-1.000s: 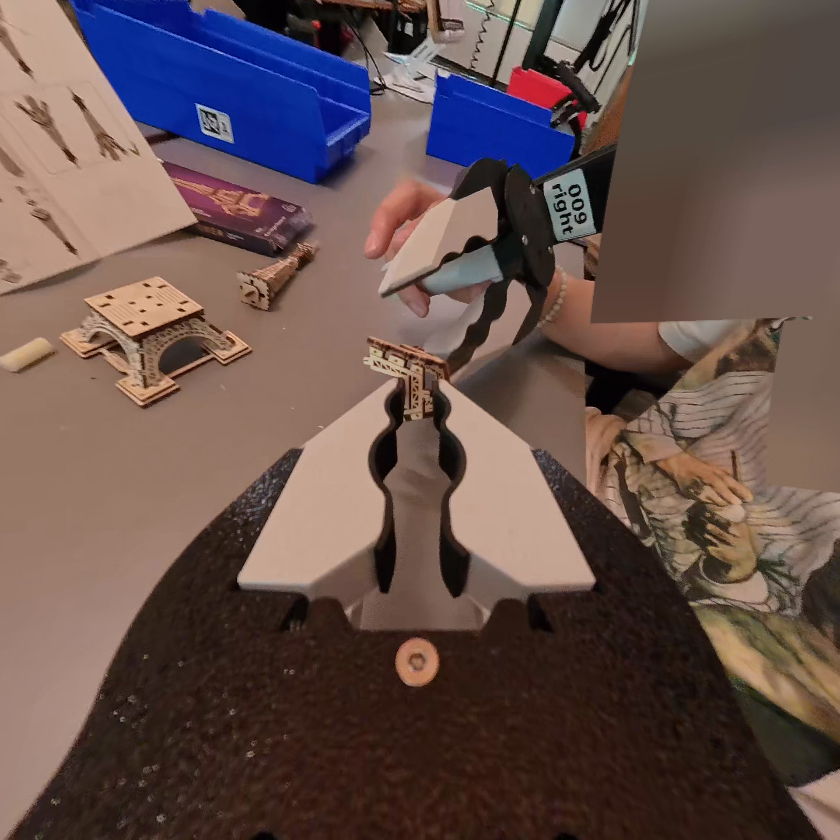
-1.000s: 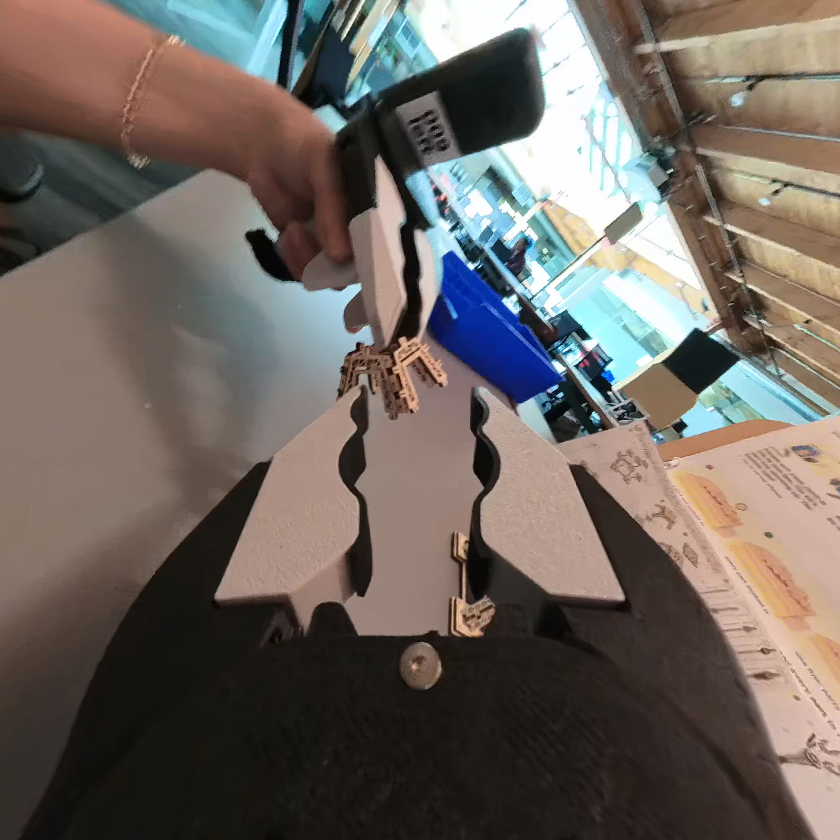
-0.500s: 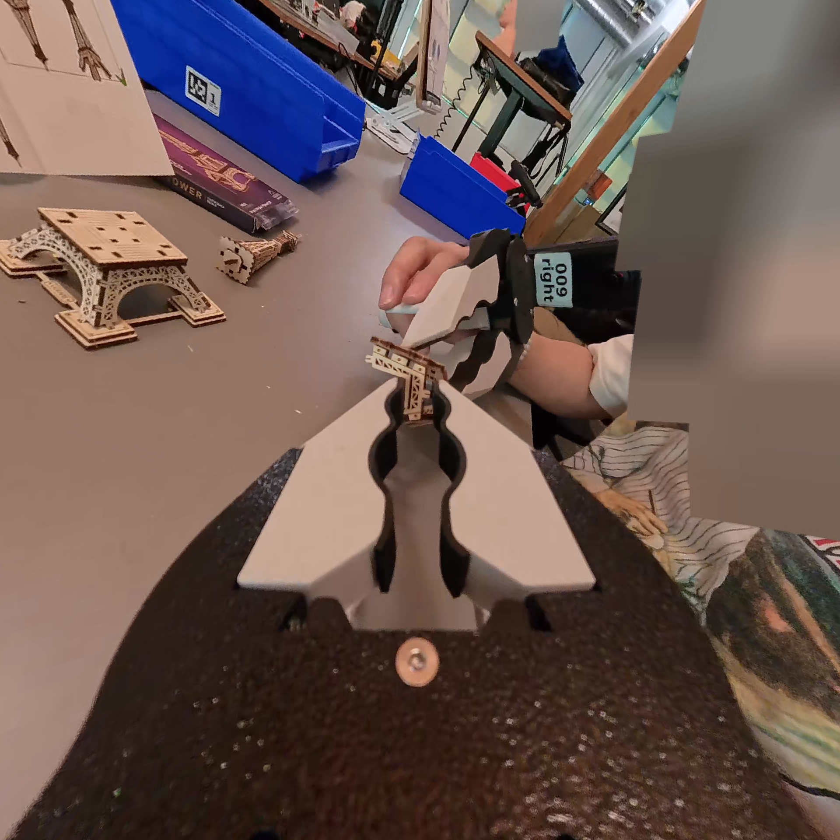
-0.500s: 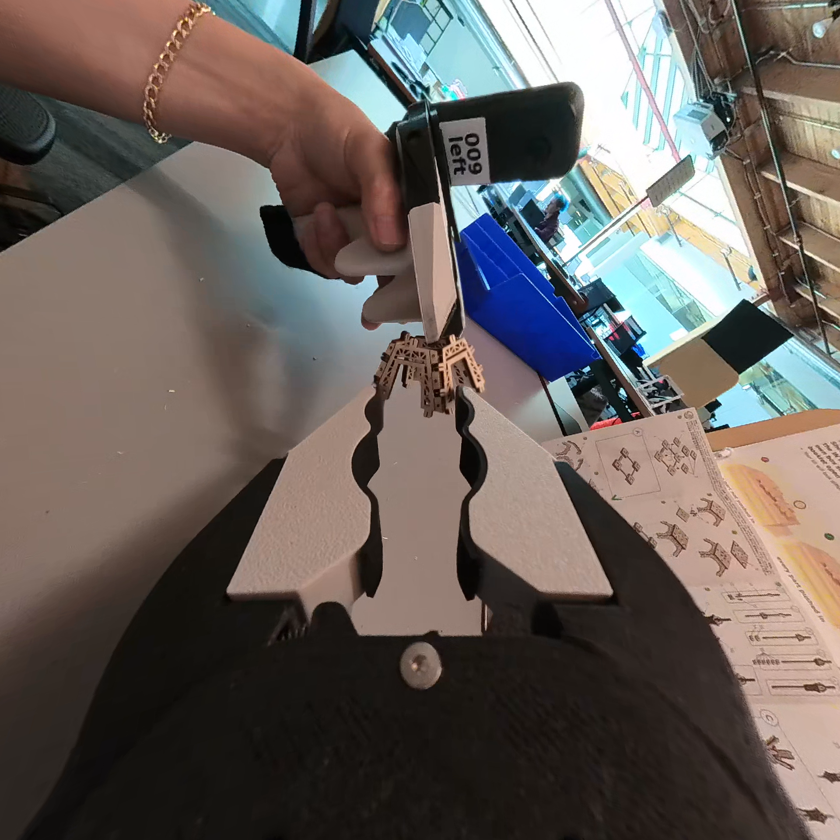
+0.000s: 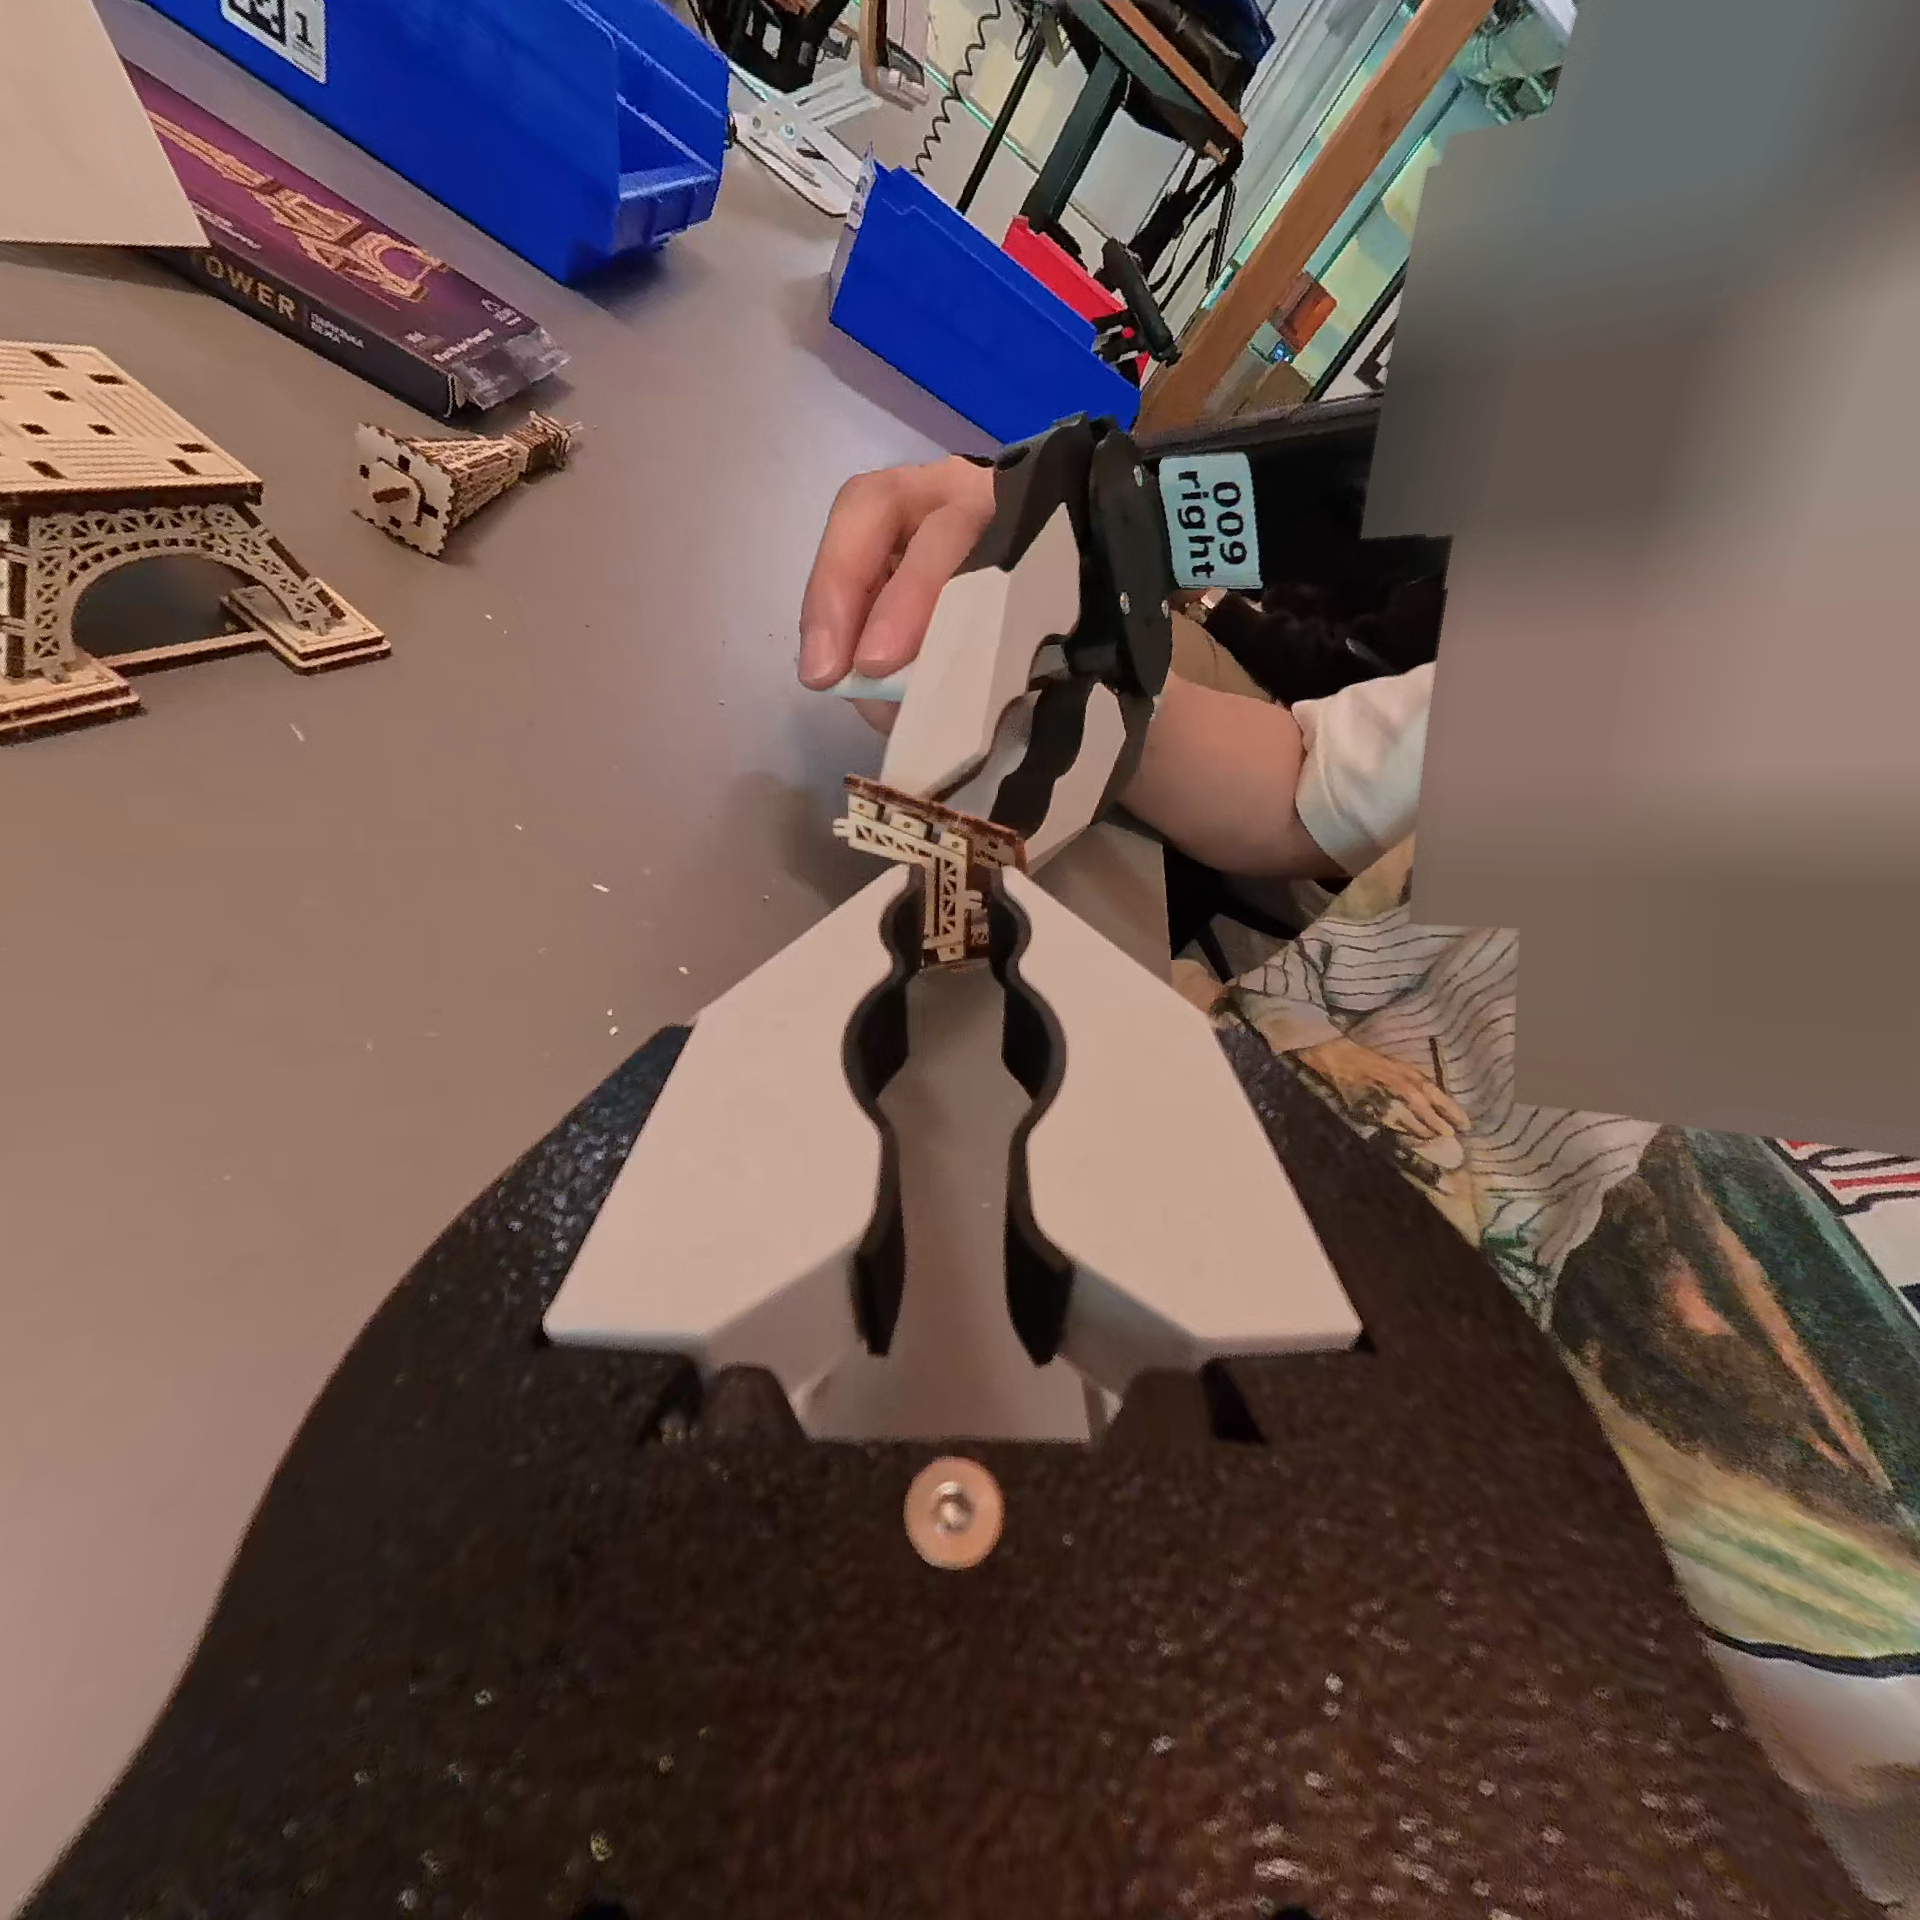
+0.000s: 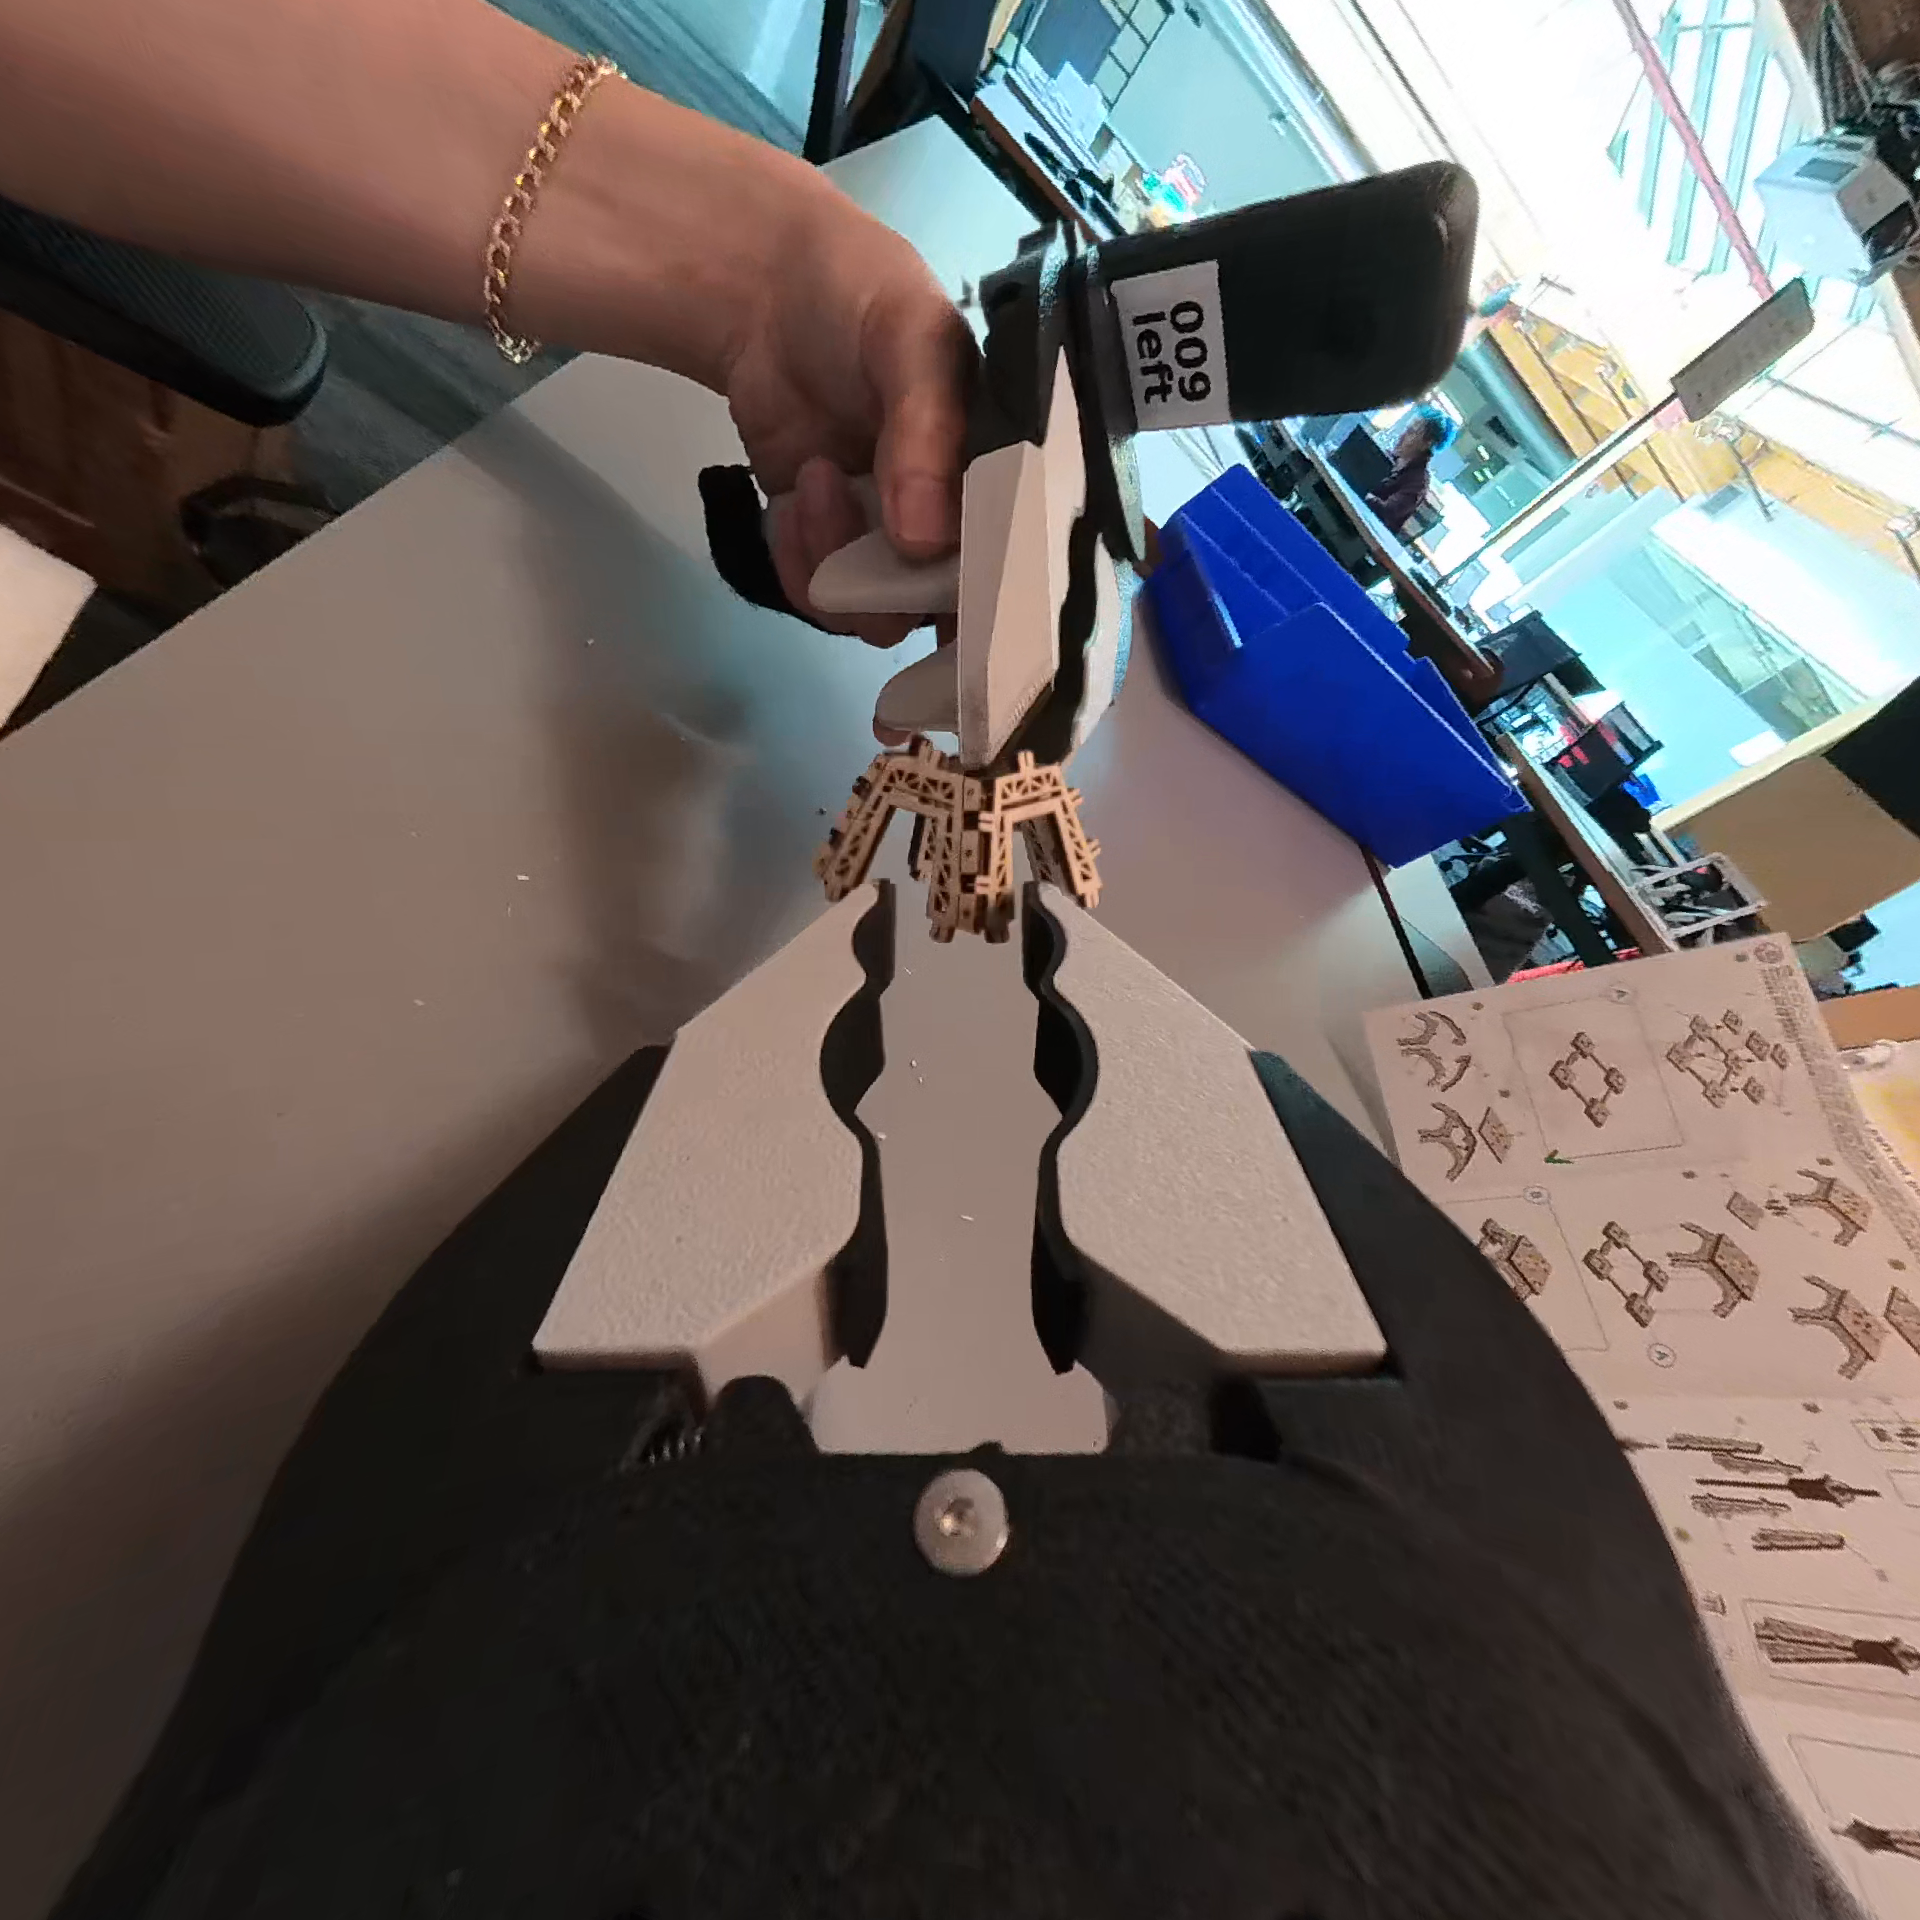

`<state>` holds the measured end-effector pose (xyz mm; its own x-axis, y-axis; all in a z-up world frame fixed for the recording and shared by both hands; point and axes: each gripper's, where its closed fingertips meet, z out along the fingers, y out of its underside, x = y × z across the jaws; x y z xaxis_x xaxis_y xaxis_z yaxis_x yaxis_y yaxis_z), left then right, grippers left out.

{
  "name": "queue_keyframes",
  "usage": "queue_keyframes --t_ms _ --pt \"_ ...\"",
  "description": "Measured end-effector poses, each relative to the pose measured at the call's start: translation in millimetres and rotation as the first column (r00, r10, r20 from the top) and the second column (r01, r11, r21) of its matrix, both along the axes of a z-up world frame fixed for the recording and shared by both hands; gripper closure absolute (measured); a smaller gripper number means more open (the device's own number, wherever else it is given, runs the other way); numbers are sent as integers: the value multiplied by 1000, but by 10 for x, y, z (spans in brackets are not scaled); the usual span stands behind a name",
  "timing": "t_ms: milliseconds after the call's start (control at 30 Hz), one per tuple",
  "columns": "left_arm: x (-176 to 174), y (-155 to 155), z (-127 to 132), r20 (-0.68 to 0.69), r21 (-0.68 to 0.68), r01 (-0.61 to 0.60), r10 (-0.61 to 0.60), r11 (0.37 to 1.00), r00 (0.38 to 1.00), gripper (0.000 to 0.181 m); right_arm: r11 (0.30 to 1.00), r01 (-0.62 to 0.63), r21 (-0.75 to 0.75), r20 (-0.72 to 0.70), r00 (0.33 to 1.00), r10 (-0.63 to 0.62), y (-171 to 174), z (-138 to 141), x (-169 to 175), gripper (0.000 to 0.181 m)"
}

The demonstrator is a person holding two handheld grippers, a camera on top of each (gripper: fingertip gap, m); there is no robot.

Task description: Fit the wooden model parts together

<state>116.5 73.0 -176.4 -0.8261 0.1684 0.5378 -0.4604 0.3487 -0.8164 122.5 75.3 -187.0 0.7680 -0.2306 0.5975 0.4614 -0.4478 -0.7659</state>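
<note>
A small wooden lattice part with splayed legs is pinched in the tips of my left gripper, which is shut on it and holds it above the grey table. The right wrist view shows the same part hanging from the left gripper. My right gripper faces it, with its jaws a little apart. One leg of the part reaches down between the tips, with thin gaps on both sides. The right gripper also shows in the left wrist view, just behind the part.
On the table stand a wooden tower base, a small wooden spire on its side and a purple box. Blue bins stand behind. Instruction sheets lie to the right. The person's torso is at the table's right edge. The tips of both grippers are at nearly the same place.
The right jaws have narrowed from wide open, and the two grippers have come together around the part. A small wooden strip seen inside the right jaws a second ago is gone.
</note>
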Motion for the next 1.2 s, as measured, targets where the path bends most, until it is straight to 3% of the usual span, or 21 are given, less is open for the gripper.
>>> queue_keyframes --t_ms 133,633,833,1033,1200 --pt "24 -1 -17 16 7 -13 13 1000 1000 172 1000 2 25 -8 1000 -2 18 24 5 167" --pt "252 -19 -47 229 37 -179 166 983 959 176 994 77 78 -99 993 -69 -3 82 109 168" --pt "257 -14 -39 236 29 -182 170 983 957 177 988 74 136 -188 981 -48 11 112 100 168" --pt "280 -29 3 262 5 -206 197 979 945 179 972 25 235 -325 944 54 24 141 25 170" --pt "332 -31 2 358 12 -245 225 969 906 179 980 55 194 -260 966 -3 19 96 78 171"
